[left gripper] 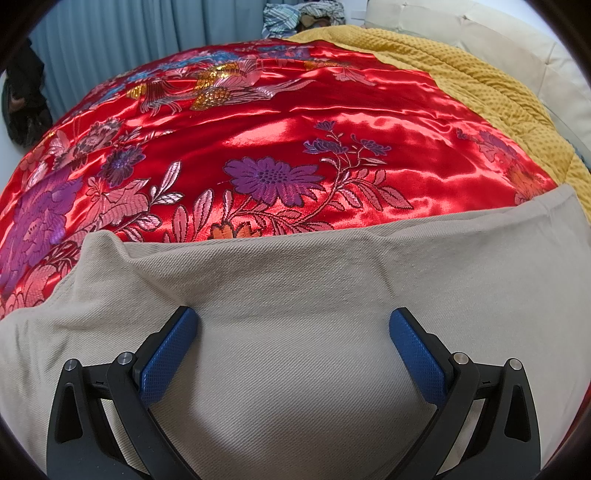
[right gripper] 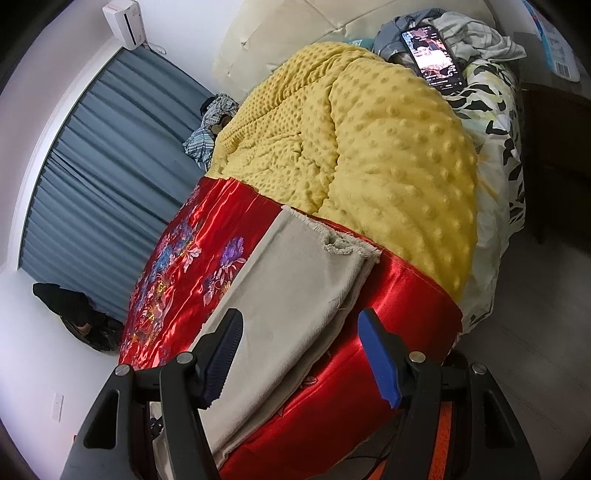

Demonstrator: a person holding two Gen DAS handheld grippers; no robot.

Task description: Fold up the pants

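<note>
Beige twill pants [left gripper: 295, 295] lie on a red satin floral bedspread [left gripper: 258, 122]. In the left wrist view my left gripper [left gripper: 293, 317] is open, its blue pads wide apart right over the cloth. In the right wrist view the pants [right gripper: 295, 280] lie folded lengthwise, one leg on the other, with frayed hems at the far end. My right gripper [right gripper: 301, 325] is open above the near part of the legs, close to their right edge. Neither gripper holds anything.
A yellow dotted blanket [right gripper: 369, 147] is bunched beyond the pants. A phone [right gripper: 432, 55] with a lit screen and loose clothes [right gripper: 476, 37] lie near the cream headboard [right gripper: 295, 29]. Blue curtains [right gripper: 110, 166] hang at the left. The bed edge drops to the floor [right gripper: 535, 332] at the right.
</note>
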